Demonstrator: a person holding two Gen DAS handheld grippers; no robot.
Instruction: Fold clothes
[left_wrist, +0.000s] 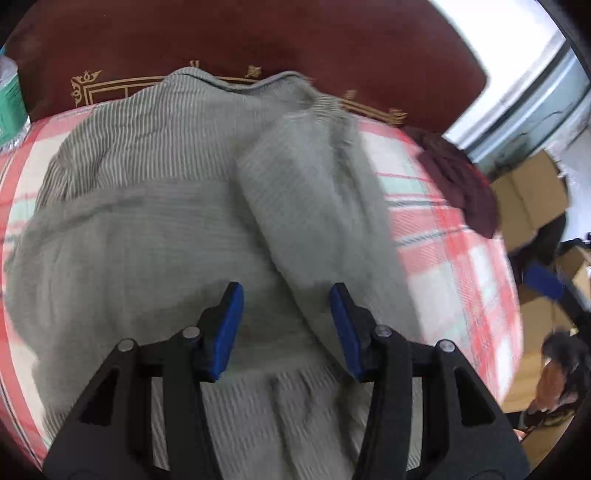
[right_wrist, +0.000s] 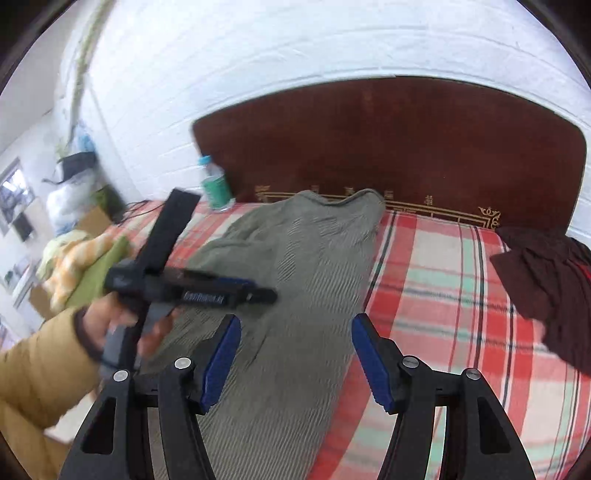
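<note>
Grey ribbed garment (left_wrist: 177, 206) on plaid bedsheet (right_wrist: 443, 295), one side folded over toward 1 o'clock, further folds judged outstanding. Left gripper (left_wrist: 286, 325) and right gripper (right_wrist: 295, 360) fingers apart, empty. Maroon garment (right_wrist: 546, 280) at 3 o'clock, unfolded.

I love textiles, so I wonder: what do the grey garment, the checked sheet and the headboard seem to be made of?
Grey garment: looks like a soft ribbed knit, matte; fine parallel ridges and limp folds suggest it, though blur hides detail.
Checked sheet: apparently thin woven cotton, matte; its red, white and green plaid lies flat.
Headboard: probably dark red-brown varnished wood or laminate with a slight sheen and a gold ornamental line.
</note>
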